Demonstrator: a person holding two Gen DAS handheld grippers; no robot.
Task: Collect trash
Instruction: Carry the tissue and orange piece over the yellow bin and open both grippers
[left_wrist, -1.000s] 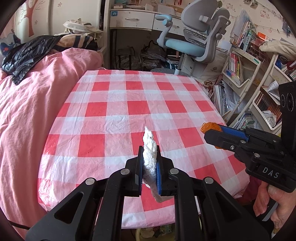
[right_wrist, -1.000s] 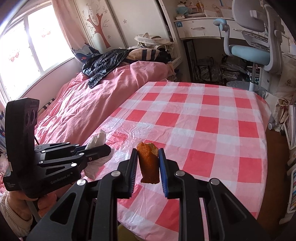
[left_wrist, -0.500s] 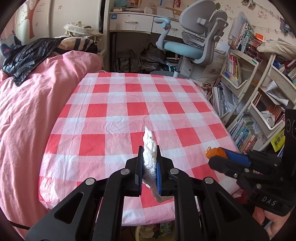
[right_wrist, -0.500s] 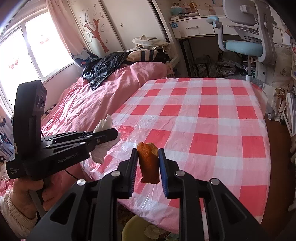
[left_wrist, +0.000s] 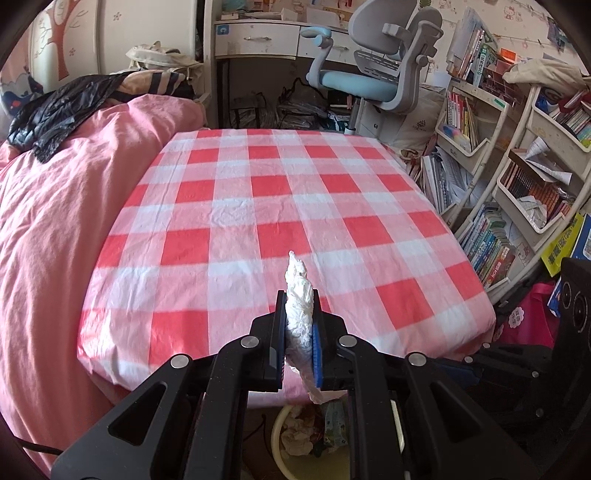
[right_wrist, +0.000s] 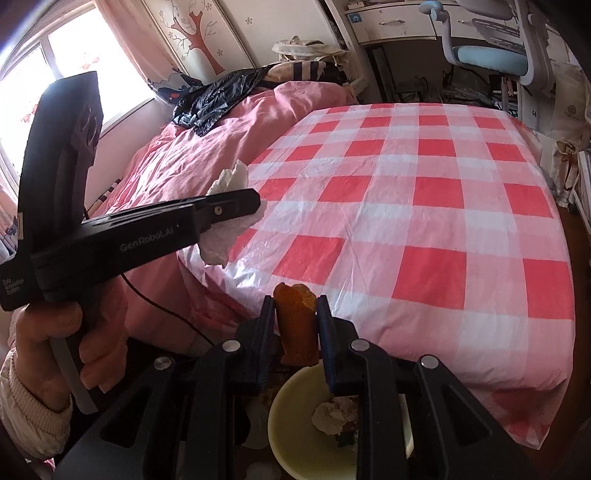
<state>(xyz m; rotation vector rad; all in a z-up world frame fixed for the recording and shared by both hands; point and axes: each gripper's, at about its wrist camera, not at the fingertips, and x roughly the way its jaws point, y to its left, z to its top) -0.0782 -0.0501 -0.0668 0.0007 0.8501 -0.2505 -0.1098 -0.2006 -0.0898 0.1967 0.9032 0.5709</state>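
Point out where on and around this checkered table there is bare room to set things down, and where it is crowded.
The whole checkered tablecloth lies bare, bordered by the pink bedding on one side and the bookshelves on the other. It is crowded at the near edge: the trash bin below already holds waste, and the shelves are packed with books.

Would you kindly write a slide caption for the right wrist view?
Right gripper holds an orange scrap above the cream bin; left gripper grips a tissue.

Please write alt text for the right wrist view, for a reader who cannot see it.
The right gripper holds an orange peel above a pale bin beside a red-checked table. The left gripper holds a white tissue.
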